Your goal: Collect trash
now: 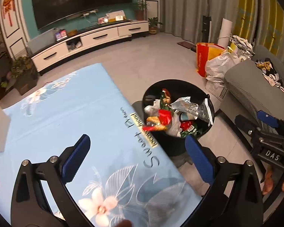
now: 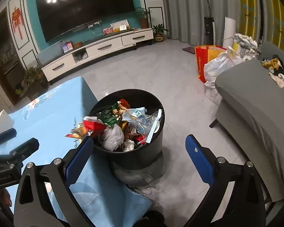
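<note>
A: Room? 
B: I log grey tile floor (image 2: pixel 161 71), TV (image 2: pixel 85 7), grey sofa (image 2: pixel 255 104), blue floral tablecloth (image 1: pixel 66 113).
A: Trash? 
B: Wrappers (image 2: pixel 123 124) fill the black bin (image 2: pixel 138 158) beside the table.
A: Grippers?
B: Left gripper (image 1: pixel 138 155) and right gripper (image 2: pixel 140 157) gape wide, empty.

At upper left we see a dark television (image 2: pixel 85 9) on a teal wall (image 2: pixel 31 3), a white cabinet (image 2: pixel 96 51) beneath; grey curtains (image 2: pixel 183 9) upper right, pale tiled floor (image 2: pixel 151 71) centre, grey sofa (image 2: pixel 255 104) right.

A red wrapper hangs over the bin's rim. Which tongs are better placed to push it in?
Probably the right tongs: open, empty, pointing at the bin, their left pad beside the red wrapper. The left tongs sit over the table.
</note>
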`<state>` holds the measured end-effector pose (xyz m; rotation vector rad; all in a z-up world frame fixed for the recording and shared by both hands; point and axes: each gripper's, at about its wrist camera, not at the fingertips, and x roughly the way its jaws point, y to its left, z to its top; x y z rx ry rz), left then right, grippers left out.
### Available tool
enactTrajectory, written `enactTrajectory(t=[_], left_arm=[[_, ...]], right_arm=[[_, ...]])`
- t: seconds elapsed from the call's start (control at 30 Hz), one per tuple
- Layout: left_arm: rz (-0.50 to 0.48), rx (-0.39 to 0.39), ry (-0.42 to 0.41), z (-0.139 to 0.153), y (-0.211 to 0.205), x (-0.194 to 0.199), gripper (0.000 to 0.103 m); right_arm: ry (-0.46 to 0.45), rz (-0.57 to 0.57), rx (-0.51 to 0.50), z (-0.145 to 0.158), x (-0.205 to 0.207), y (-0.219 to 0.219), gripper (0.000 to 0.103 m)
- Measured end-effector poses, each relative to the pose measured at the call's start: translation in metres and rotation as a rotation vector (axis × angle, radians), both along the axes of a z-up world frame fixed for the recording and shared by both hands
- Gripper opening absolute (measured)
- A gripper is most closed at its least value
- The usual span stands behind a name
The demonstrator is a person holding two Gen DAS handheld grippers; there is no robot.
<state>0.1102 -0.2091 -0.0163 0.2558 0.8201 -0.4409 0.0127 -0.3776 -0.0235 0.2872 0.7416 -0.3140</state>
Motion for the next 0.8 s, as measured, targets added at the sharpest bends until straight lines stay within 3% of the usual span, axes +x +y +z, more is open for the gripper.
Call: enactTrajectory(t=[0.33, 0.8], left_arm=[[0.061, -0.068, 0.012, 0.03, 0.043, -0.044, 0.1], [0.082, -0.083, -0.027, 0.05, 0.07, -0.072, 0.1]], right_arm=[[-0.014, 0.045, -0.059, 0.032, -0.035, 0.04, 0.096], [-0.011, 0.064, -0.08, 0.041, -0.047, 0.064, 0.096]])
